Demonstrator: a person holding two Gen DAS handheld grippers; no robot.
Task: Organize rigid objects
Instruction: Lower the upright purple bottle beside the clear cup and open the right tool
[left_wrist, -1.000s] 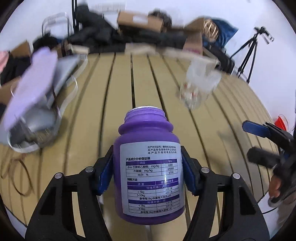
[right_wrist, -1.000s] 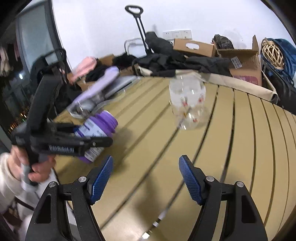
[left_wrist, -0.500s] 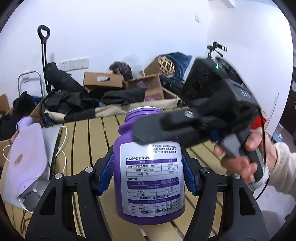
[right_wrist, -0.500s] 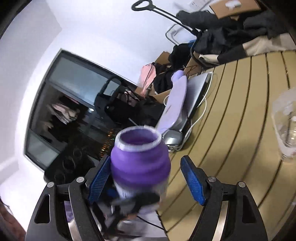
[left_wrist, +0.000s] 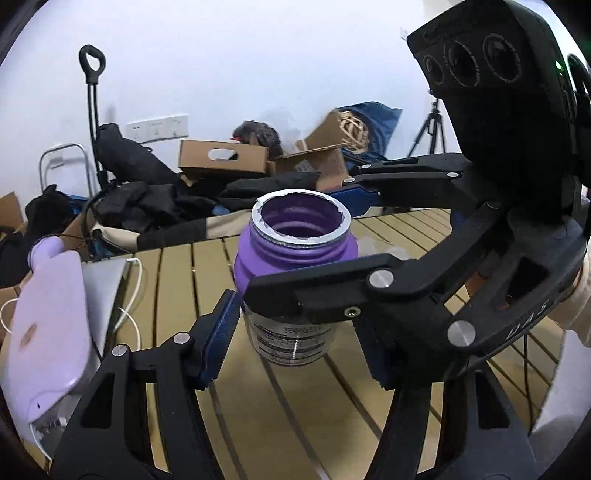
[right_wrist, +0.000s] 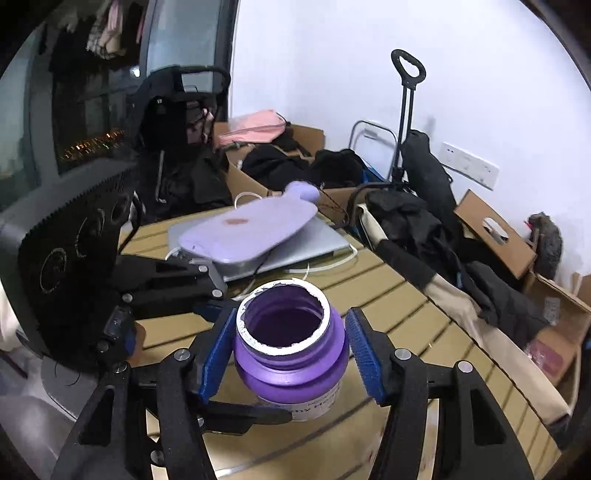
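Note:
An open purple bottle (left_wrist: 295, 258) with a white label and torn foil rim is held upright above the slatted wooden table (left_wrist: 177, 280). My left gripper (left_wrist: 299, 343) clamps its lower labelled body. My right gripper (right_wrist: 291, 354) is closed around its shoulder just below the neck; the bottle (right_wrist: 288, 354) fills the gap between the blue pads. In the left wrist view the right gripper's black frame (left_wrist: 443, 295) crosses in front from the right. In the right wrist view the left gripper (right_wrist: 166, 280) reaches in from the left.
A lilac hot-water bag (right_wrist: 251, 229) lies on a grey laptop (right_wrist: 317, 243) with a white cable at the table's left side. Behind the table are black clothes (left_wrist: 147, 199), cardboard boxes (left_wrist: 221, 162), a trolley handle (left_wrist: 92, 66) and a tripod (left_wrist: 432, 129).
The right gripper swung over from the table side and closed around the bottle's shoulder. The left gripper tilted the bottle upright and now grips lower on it.

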